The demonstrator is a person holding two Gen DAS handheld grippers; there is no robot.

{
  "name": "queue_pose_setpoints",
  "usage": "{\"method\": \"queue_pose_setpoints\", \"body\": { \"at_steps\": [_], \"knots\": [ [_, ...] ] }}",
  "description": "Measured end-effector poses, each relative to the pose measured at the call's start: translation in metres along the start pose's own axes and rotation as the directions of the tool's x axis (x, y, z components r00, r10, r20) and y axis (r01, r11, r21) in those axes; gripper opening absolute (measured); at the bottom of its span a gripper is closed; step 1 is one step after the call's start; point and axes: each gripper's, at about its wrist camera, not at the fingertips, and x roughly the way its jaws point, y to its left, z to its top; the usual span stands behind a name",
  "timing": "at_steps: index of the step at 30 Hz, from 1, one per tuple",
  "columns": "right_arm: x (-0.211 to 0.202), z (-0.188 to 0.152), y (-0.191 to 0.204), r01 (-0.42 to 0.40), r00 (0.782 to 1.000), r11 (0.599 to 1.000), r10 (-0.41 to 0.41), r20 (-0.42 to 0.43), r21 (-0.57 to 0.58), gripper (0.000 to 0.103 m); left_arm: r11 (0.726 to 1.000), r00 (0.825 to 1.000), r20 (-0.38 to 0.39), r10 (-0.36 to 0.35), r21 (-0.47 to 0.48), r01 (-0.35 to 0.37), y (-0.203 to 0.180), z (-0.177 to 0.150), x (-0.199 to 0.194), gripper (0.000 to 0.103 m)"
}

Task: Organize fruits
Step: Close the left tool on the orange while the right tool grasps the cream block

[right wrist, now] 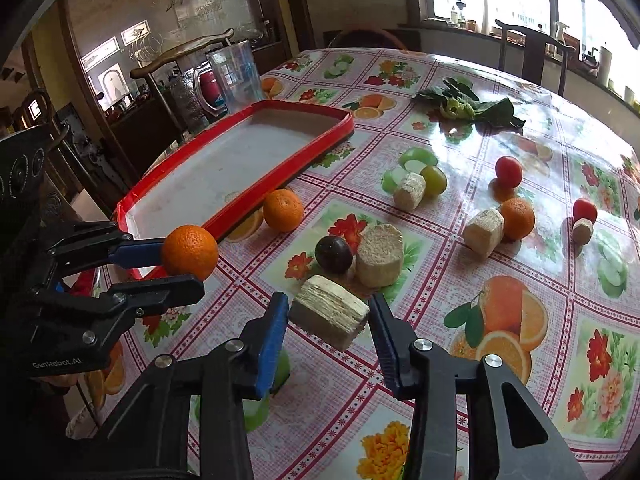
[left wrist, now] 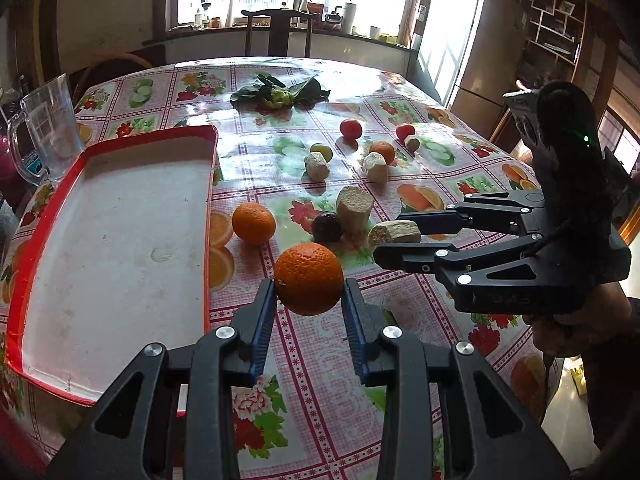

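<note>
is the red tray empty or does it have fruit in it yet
Empty: the red-rimmed white tray shows only its bare, scuffed floor; all fruit lies outside it.

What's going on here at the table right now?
A person is sorting fruit with two handheld grippers. The left gripper holds an orange off the table, beside the red-rimmed tray, which holds nothing yet. The right gripper is shut on a pale fibrous chunk. Other oranges, tomatoes, a dark plum and similar chunks lie on the tablecloth.
</note>
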Motion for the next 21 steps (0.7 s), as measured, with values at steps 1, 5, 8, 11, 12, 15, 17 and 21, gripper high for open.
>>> {"method": "queue_pose_setpoints", "body": {
  "at_steps": [1,5,8,11,12,15,17,21],
  "knots": [
    [-0.001,0.002,0.004,-0.004,1.0,1.0,0.004,0.003,-0.005,0.042,1.0,1.0,0.005,0.001,-0.005,-0.001,0.003,-0.001,-0.003,0.031],
    [0.0,0.01,0.022,-0.023,1.0,0.999,0.023,0.011,-0.037,0.042,1.0,1.0,0.021,0.018,-0.026,-0.018,0.018,-0.004,-0.015,0.031],
    [0.003,0.017,0.036,-0.043,0.999,0.997,0.044,0.015,-0.057,0.042,0.998,0.999,0.034,0.038,-0.047,-0.036,0.032,-0.008,-0.024,0.031],
    [0.008,0.027,0.049,-0.061,0.998,0.995,0.063,0.02,-0.074,0.042,0.996,0.997,0.039,0.062,-0.074,-0.059,0.048,-0.012,-0.03,0.031],
    [0.011,0.03,0.053,-0.07,0.997,0.994,0.071,0.02,-0.078,0.042,0.994,0.997,0.04,0.068,-0.084,-0.065,0.054,-0.013,-0.032,0.031],
    [0.018,0.039,0.067,-0.091,0.995,0.991,0.093,0.021,-0.096,0.042,0.99,0.995,0.045,0.09,-0.116,-0.084,0.072,-0.016,-0.036,0.031],
    [0.023,0.046,0.076,-0.106,0.994,0.989,0.109,0.02,-0.106,0.042,0.986,0.993,0.047,0.105,-0.137,-0.097,0.082,-0.016,-0.039,0.031],
    [0.035,0.059,0.096,-0.13,0.991,0.982,0.133,0.012,-0.134,0.042,0.977,0.989,0.051,0.142,-0.165,-0.132,0.104,-0.02,-0.046,0.031]
  ]
}}
